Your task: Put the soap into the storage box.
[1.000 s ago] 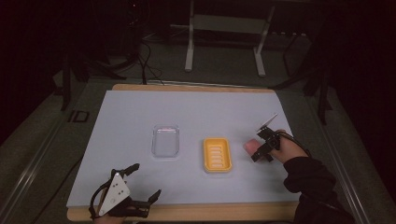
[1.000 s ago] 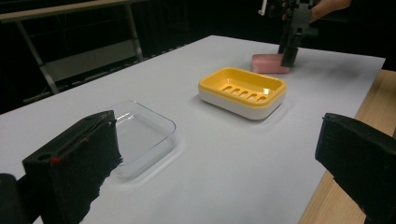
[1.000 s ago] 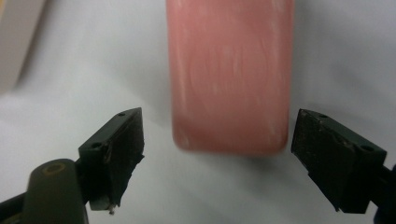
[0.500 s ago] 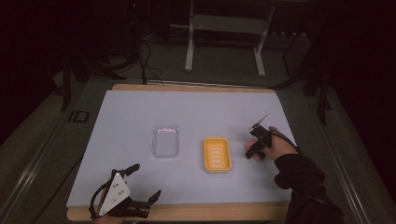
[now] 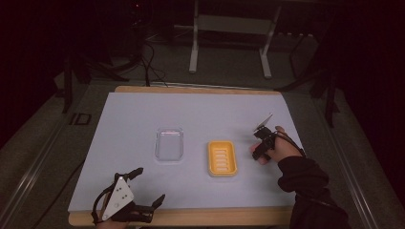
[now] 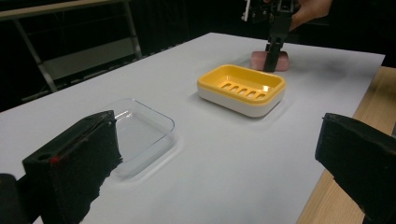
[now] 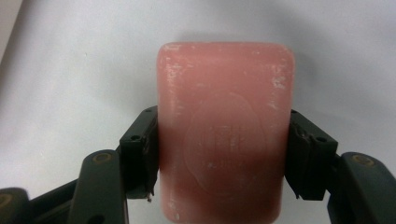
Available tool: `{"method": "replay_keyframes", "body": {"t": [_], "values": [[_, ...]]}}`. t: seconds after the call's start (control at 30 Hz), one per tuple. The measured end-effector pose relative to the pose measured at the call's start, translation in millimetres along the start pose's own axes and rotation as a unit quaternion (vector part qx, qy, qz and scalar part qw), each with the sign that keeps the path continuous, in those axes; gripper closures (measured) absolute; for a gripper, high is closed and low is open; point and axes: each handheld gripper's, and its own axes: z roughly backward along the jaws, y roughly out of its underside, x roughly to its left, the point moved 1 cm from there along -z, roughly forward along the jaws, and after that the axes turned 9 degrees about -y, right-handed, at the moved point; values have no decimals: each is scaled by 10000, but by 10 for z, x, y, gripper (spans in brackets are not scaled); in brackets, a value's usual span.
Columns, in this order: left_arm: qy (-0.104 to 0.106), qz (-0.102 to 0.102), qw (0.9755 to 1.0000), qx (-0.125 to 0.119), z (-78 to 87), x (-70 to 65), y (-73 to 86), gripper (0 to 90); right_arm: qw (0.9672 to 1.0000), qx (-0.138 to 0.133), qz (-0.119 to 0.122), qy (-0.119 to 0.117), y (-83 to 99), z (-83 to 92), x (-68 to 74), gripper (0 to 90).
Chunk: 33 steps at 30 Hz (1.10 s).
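Observation:
A pink bar of soap lies flat on the white sheet, and my right gripper is shut on it, one pad pressed to each long side. In the left gripper view the soap sits just behind the yellow soap dish, with the right gripper standing over it. From the high view the right gripper and the hand cover the soap, right of the dish. My left gripper rests open at the table's front left, its jaws wide apart with nothing between them.
A clear plastic tray lies left of the yellow dish, near the table's middle. The white sheet covers most of the wooden table. Metal stand legs and cables are on the dark floor beyond the far edge.
The right hand moved left and down over the pink soap, which showed beside it a second ago; its jaws now clamp the bar. The left gripper has stayed still.

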Motion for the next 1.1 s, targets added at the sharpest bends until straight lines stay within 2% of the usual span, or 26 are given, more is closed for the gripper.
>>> {"method": "replay_keyframes", "body": {"t": [0.17, 0.2, 0.27, 0.4, 0.5, 0.57, 0.9, 1.1], "values": [[-14, 2, 10000, -2, 0, 0, 0, 4, 10000, 9, 13, 32, 5, 2, 10, 375], [-13, 1, 10000, 0, -1, 2, 0, 4, 9999, 135, 5, 0, 4, 12, 5, 376], [-14, 1, 10000, 6, -4, 2, 1, 4, 9998, 206, 26, 46, 3, 24, 3, 375], [-14, 2, 10000, 1, -4, 0, 1, 4, 9997, -19, -211, -78, 14, 83, -11, 376], [-18, -2, 10000, 7, -5, 1, 1, 4, 9997, -10, -240, 73, 23, 134, -1, 376], [-17, -5, 10000, 6, -6, -1, 1, 4, 9996, -83, -267, 59, 30, 176, 6, 376], [-28, -11, 10000, 12, -7, -2, 2, 4, 9975, -351, -587, 159, 59, 441, 169, 376], [-33, -24, 10000, 24, -9, -2, 2, 4, 9950, -520, -763, 393, 70, 595, 357, 376]]}}
